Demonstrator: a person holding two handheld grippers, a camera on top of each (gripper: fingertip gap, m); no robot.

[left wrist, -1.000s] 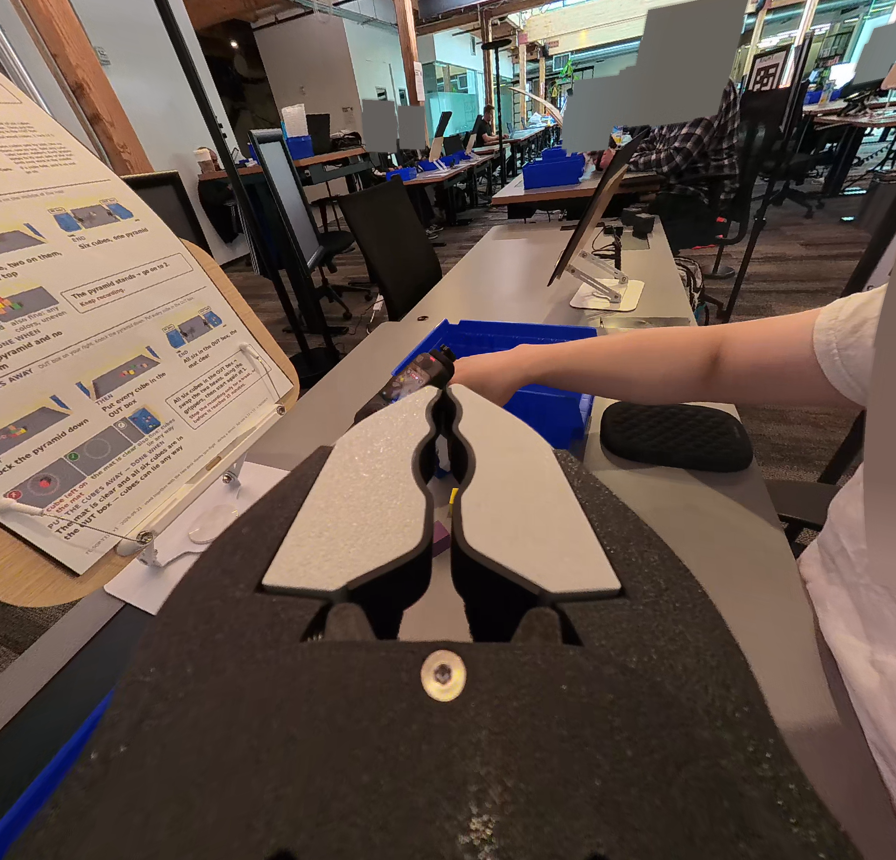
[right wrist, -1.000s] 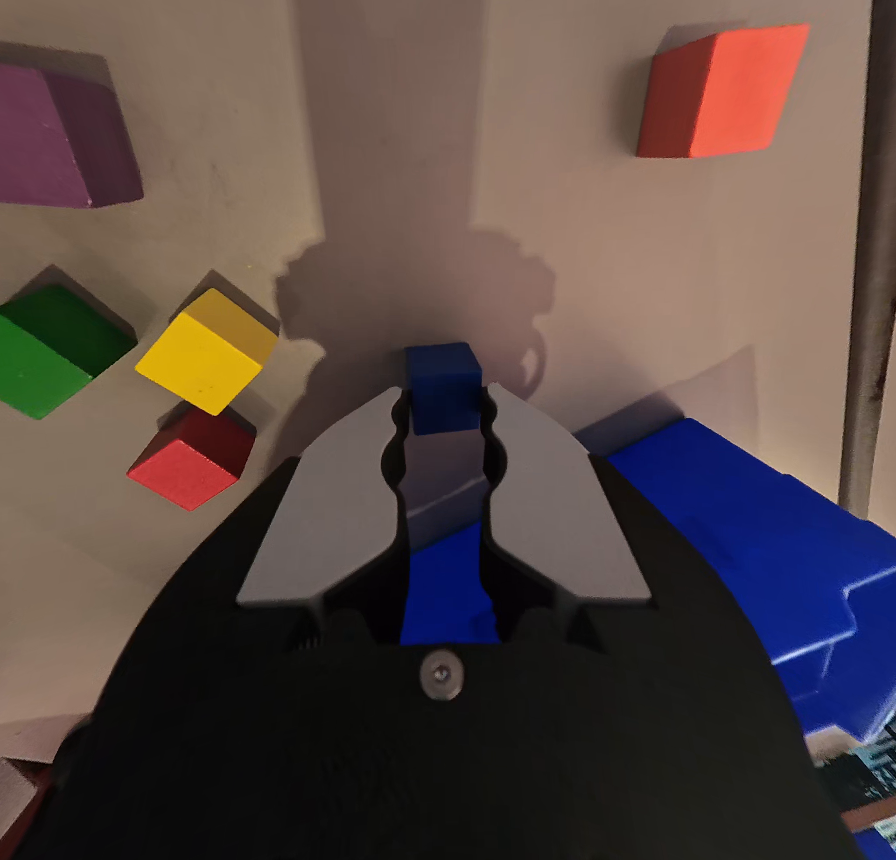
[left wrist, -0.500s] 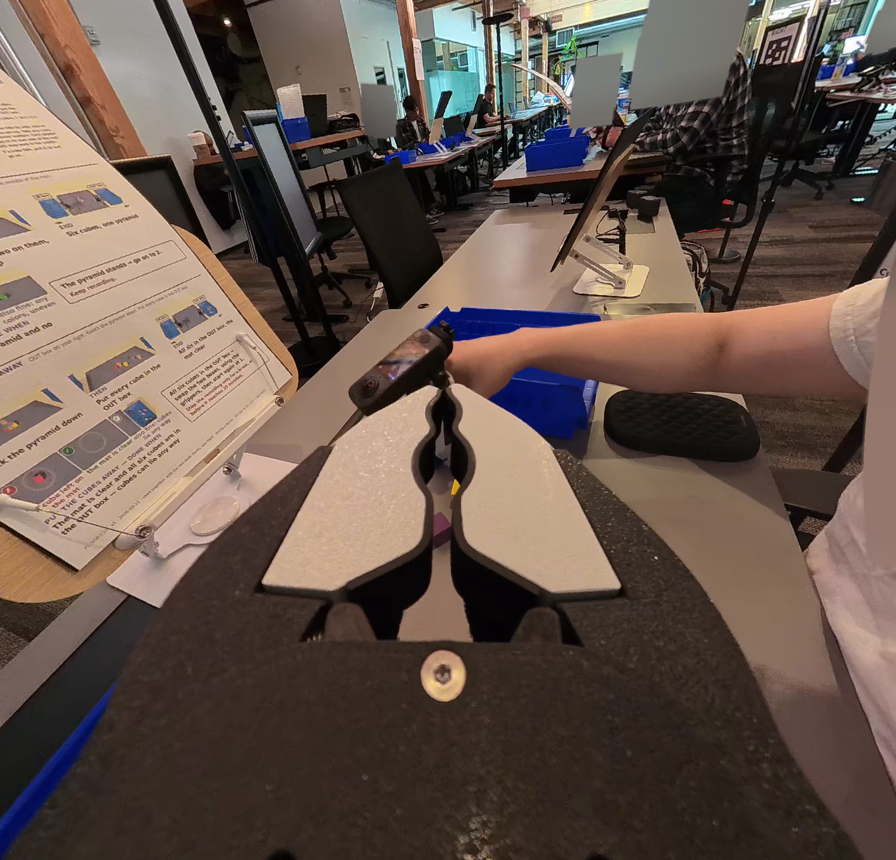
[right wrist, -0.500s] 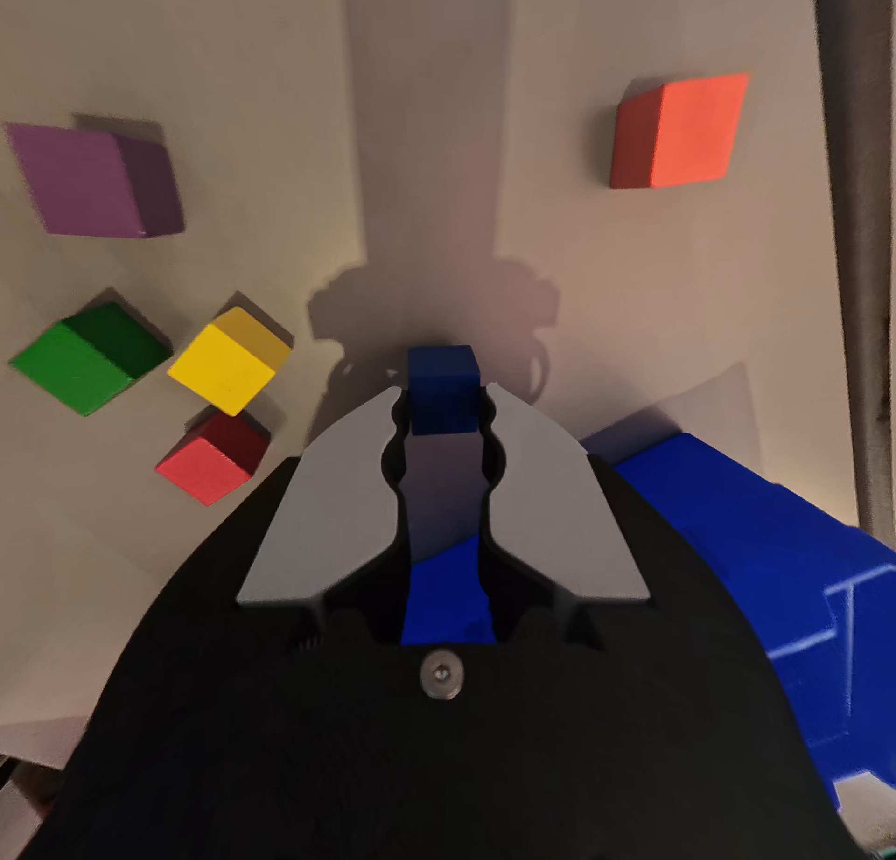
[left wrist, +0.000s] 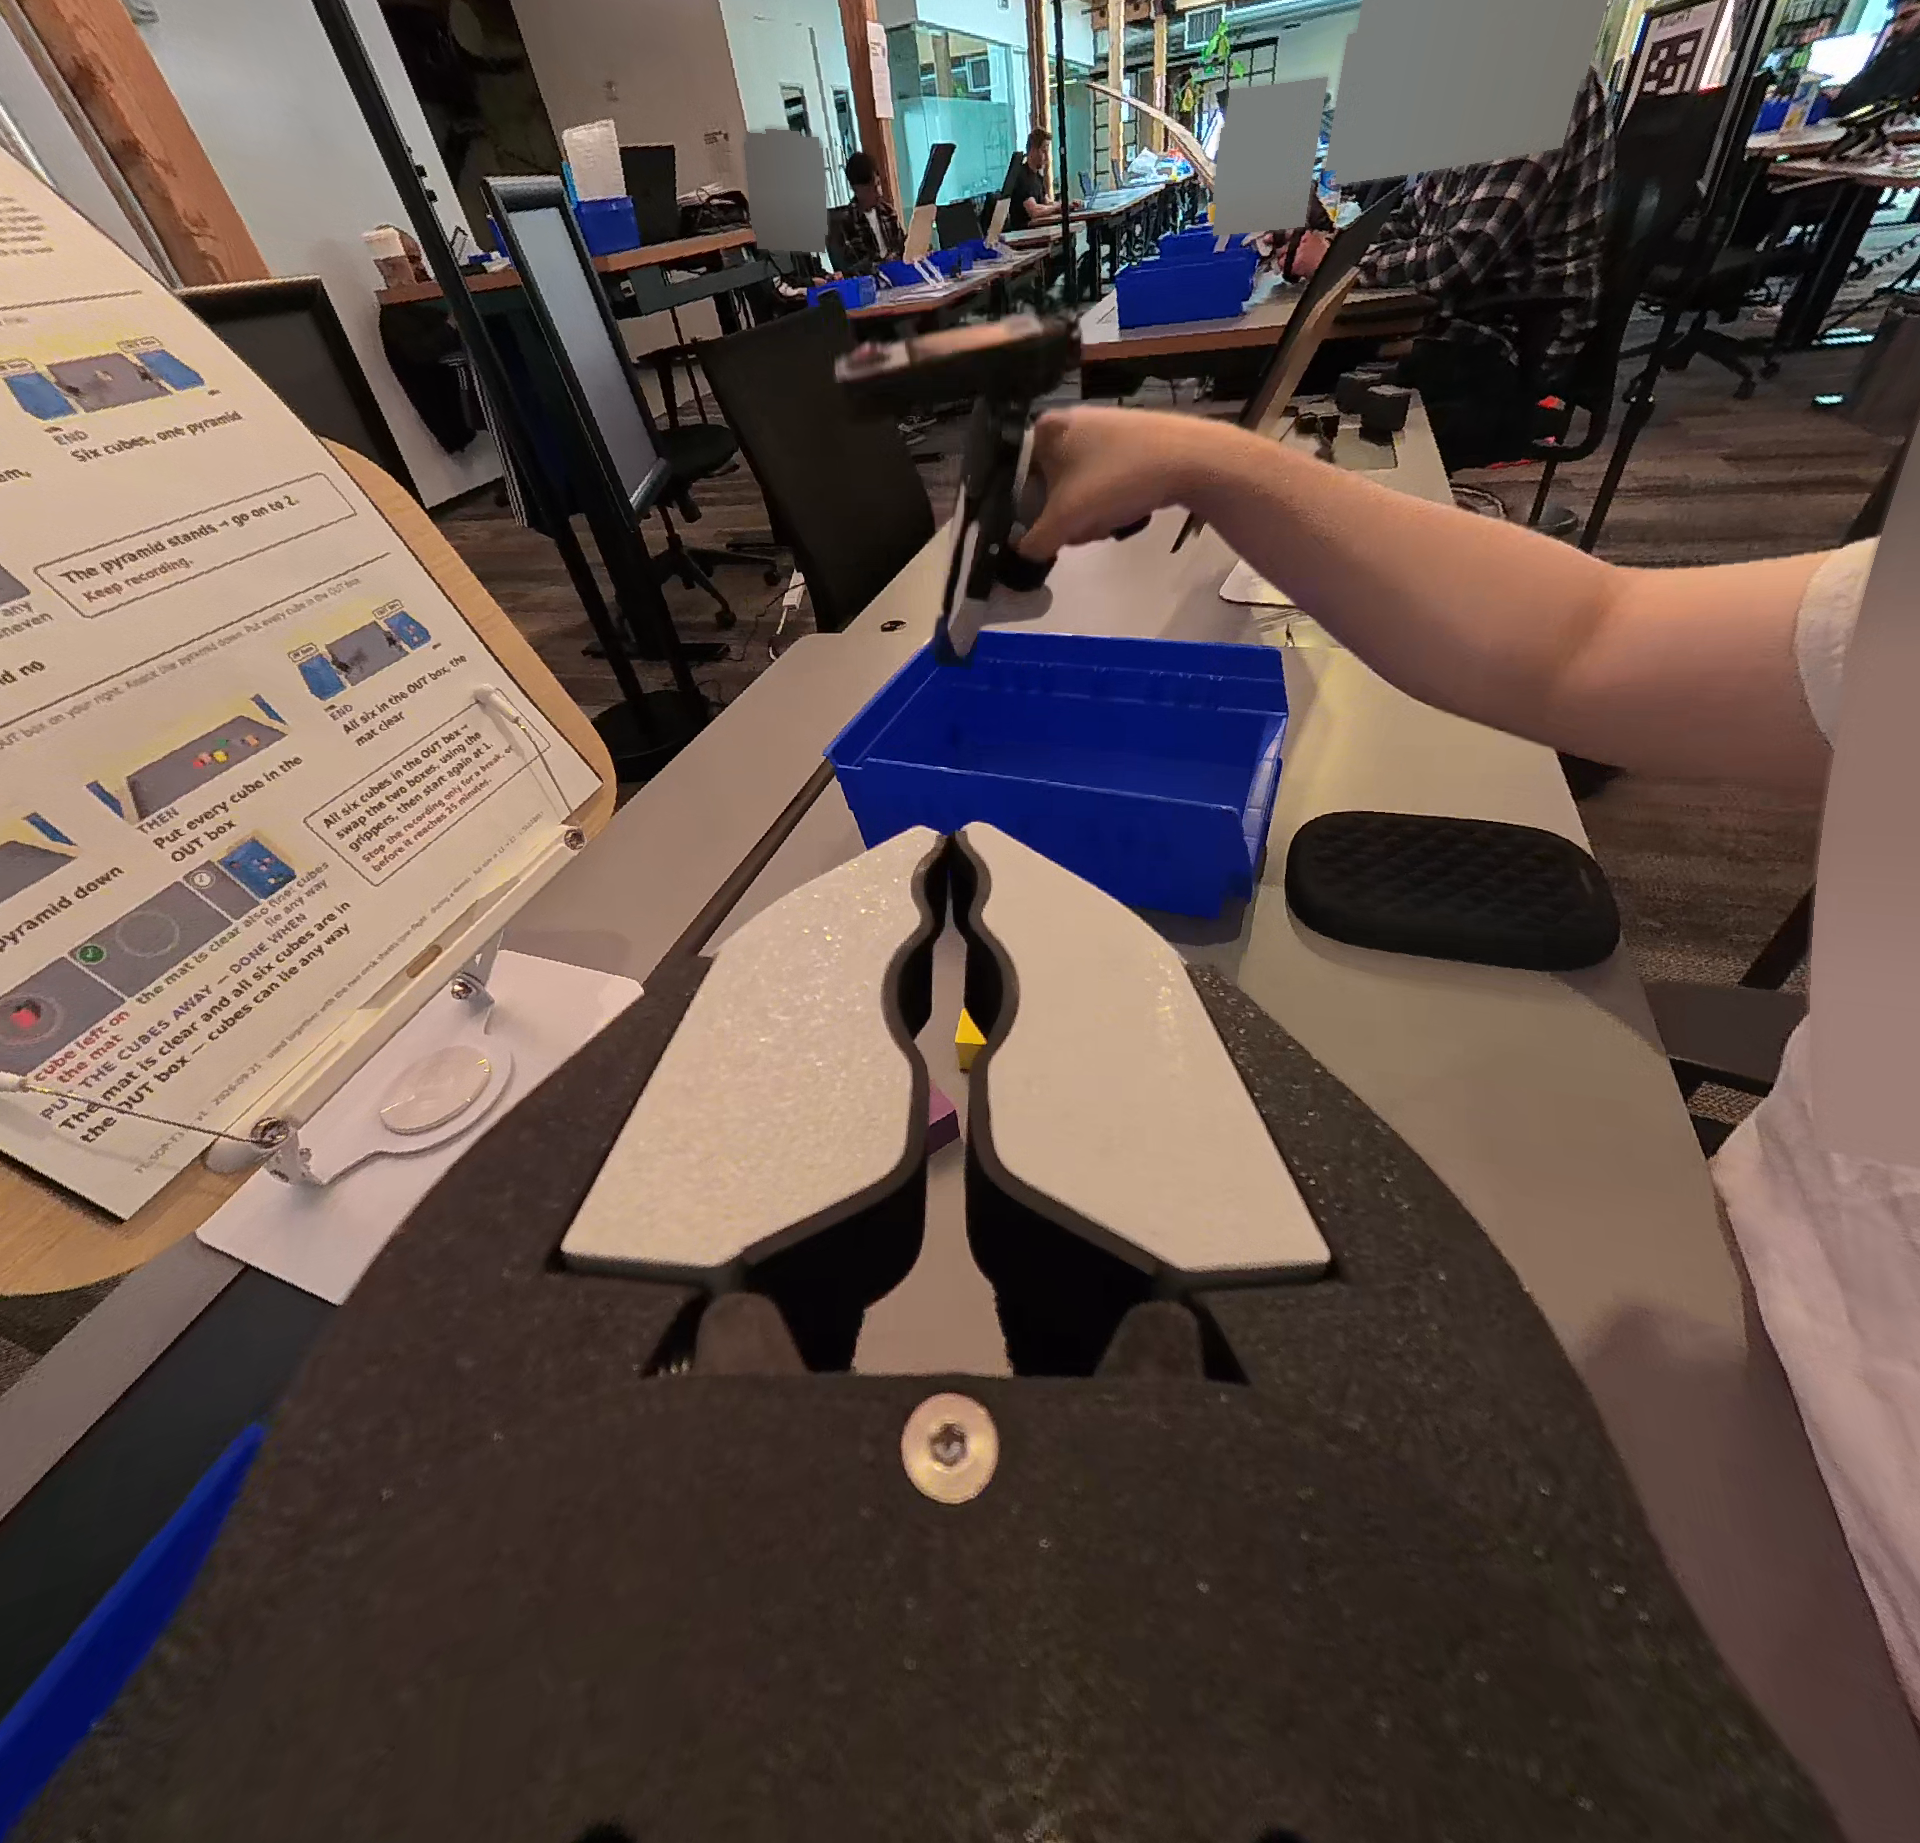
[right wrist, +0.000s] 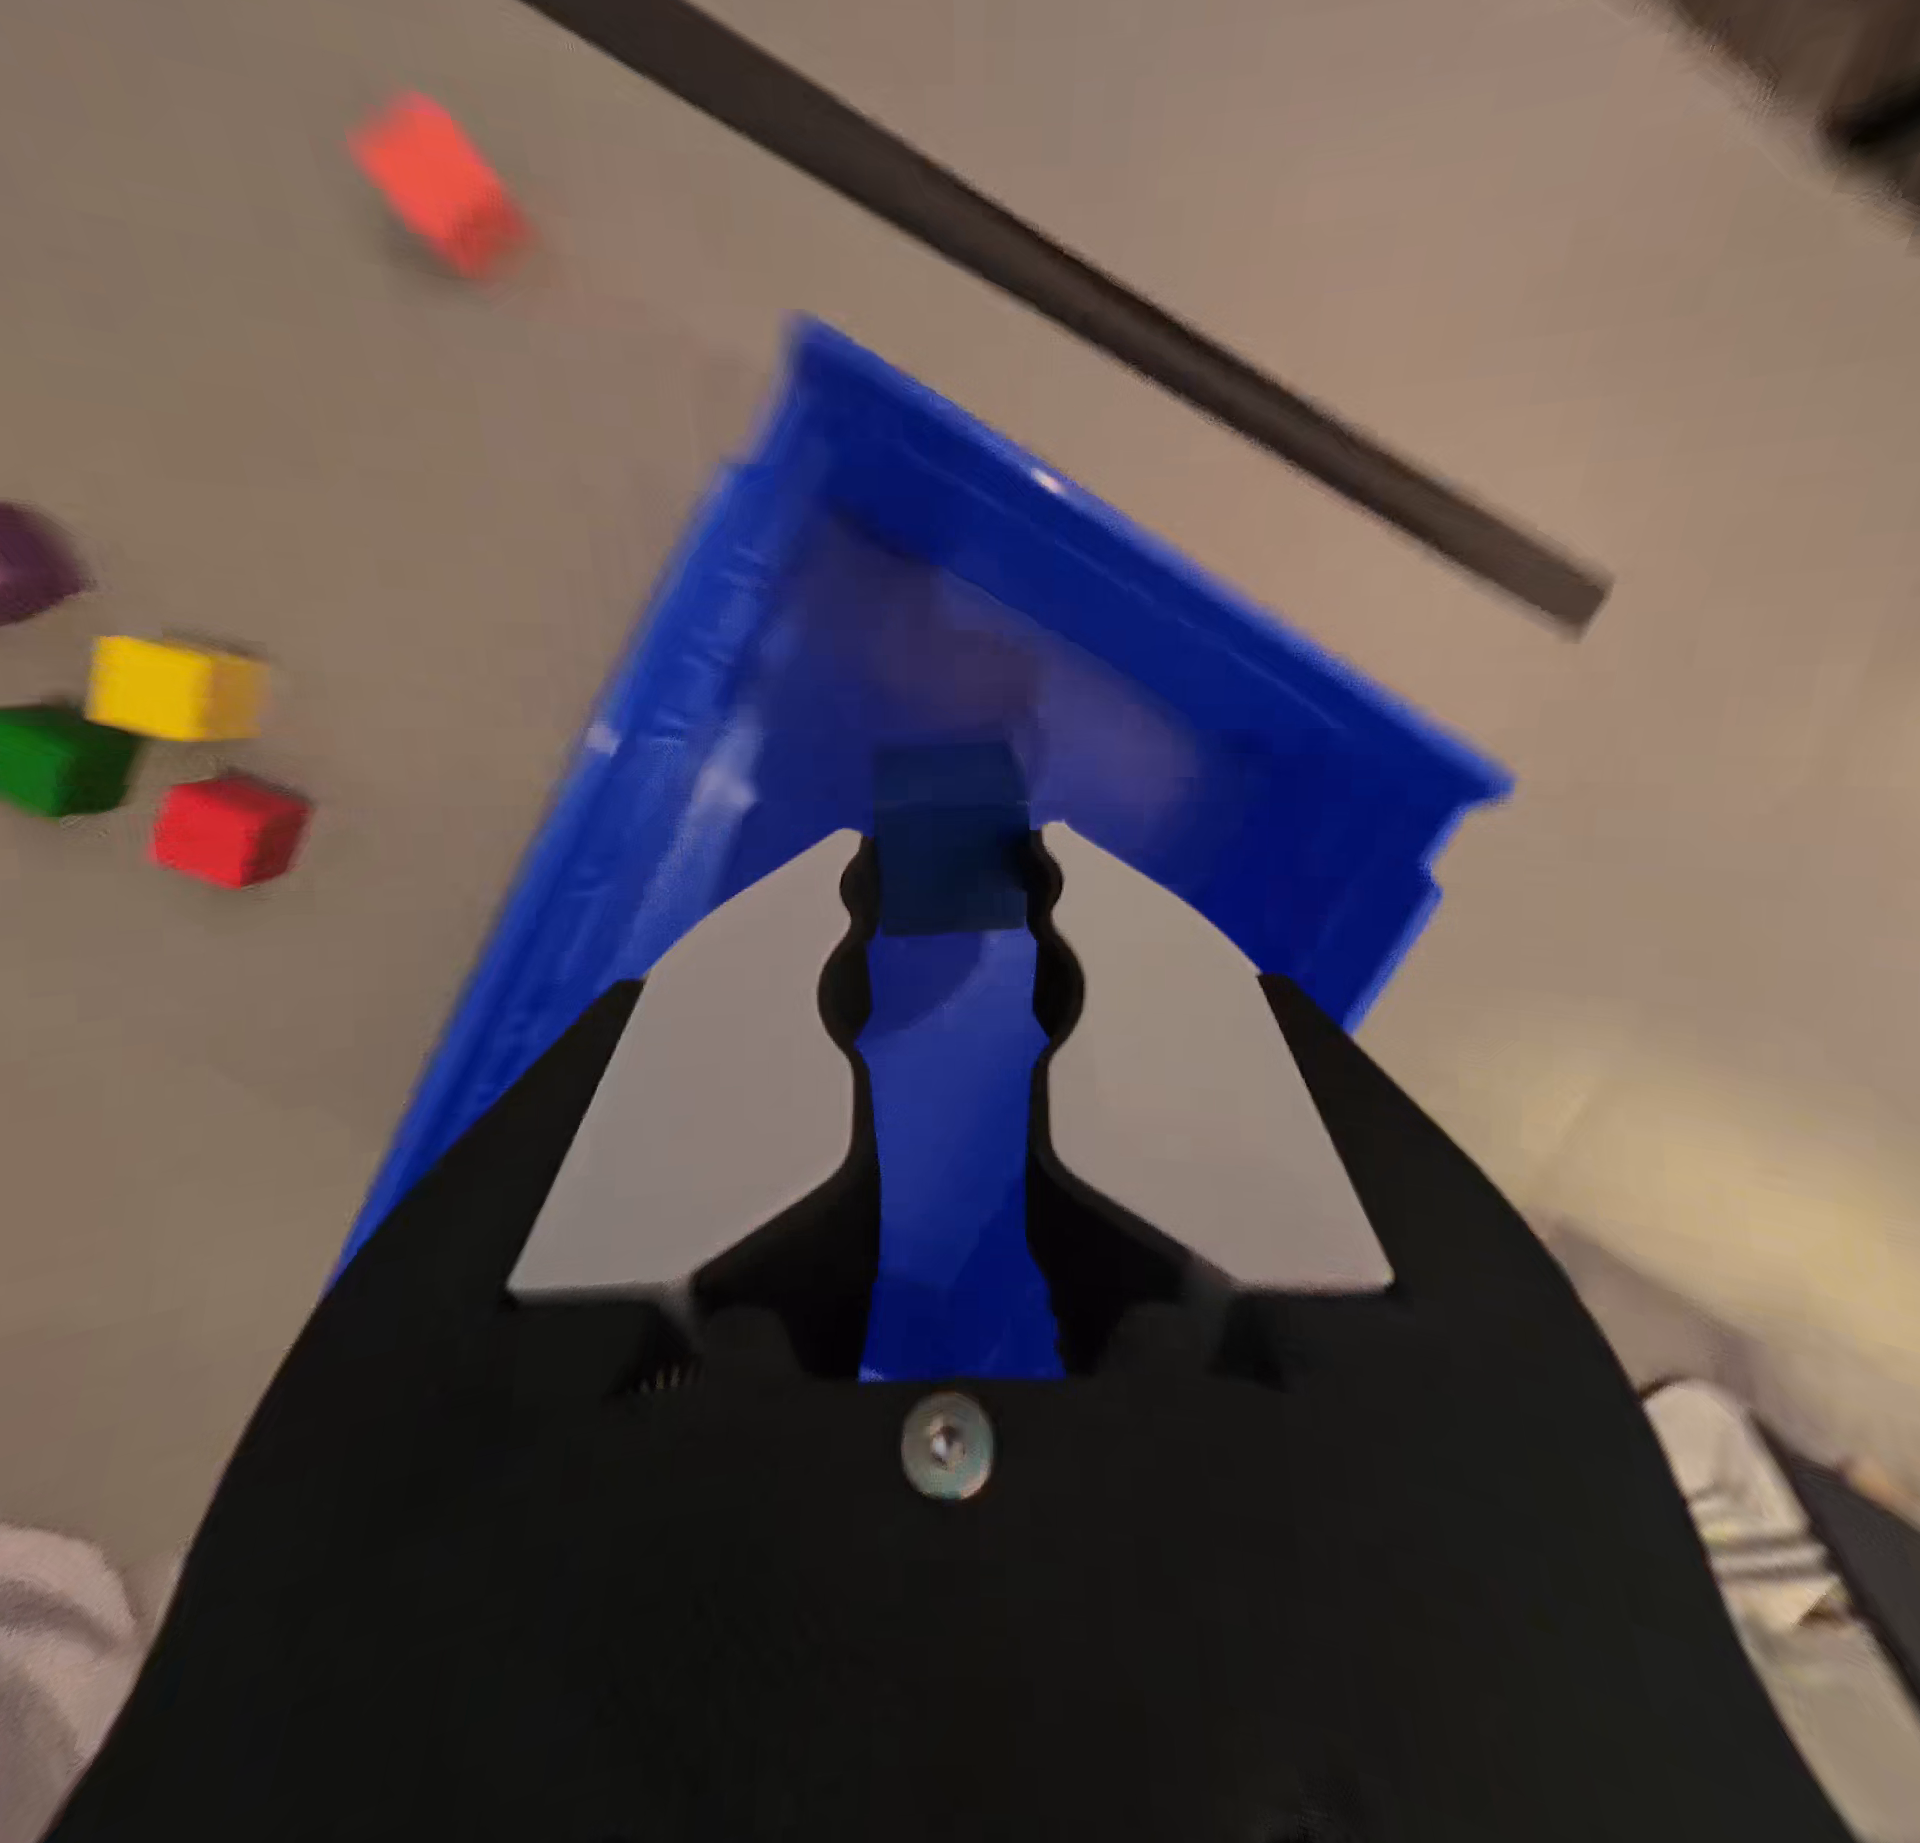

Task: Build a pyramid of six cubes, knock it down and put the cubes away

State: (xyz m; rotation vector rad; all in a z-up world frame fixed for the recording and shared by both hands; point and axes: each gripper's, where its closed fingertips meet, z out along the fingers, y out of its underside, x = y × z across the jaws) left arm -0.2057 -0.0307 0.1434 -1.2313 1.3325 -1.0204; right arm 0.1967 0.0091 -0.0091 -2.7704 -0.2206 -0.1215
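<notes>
My right gripper point(right wrist: 951, 837) is shut on a blue cube point(right wrist: 948, 848) and holds it above the open blue box point(right wrist: 1195, 671). In the left wrist view the right gripper point(left wrist: 954, 645) hangs over the far left corner of the blue box point(left wrist: 1049, 827). On the mat lie an orange cube point(right wrist: 436, 183), a yellow cube point(right wrist: 171, 687), a green cube point(right wrist: 57, 759), a red cube point(right wrist: 223, 829) and a purple cube point(right wrist: 31, 559). My left gripper point(left wrist: 951, 848) is shut and empty above the mat; slivers of the yellow cube point(left wrist: 968, 1033) and the purple cube point(left wrist: 940, 1118) show between its fingers.
An instruction board point(left wrist: 208, 713) on a stand is at the left. A black padded rest point(left wrist: 1449, 889) lies right of the box. A dark strip point(right wrist: 1039, 255) edges the mat. A second blue box's edge point(left wrist: 114, 1627) shows at the lower left. A person's arm point(left wrist: 1455, 588) reaches across. About 45 cm separates my left fingertips from my right.
My right gripper has lifted the blue cube off the mat and swung it right, over the blue box. My left gripper has stayed shut and barely moved.
</notes>
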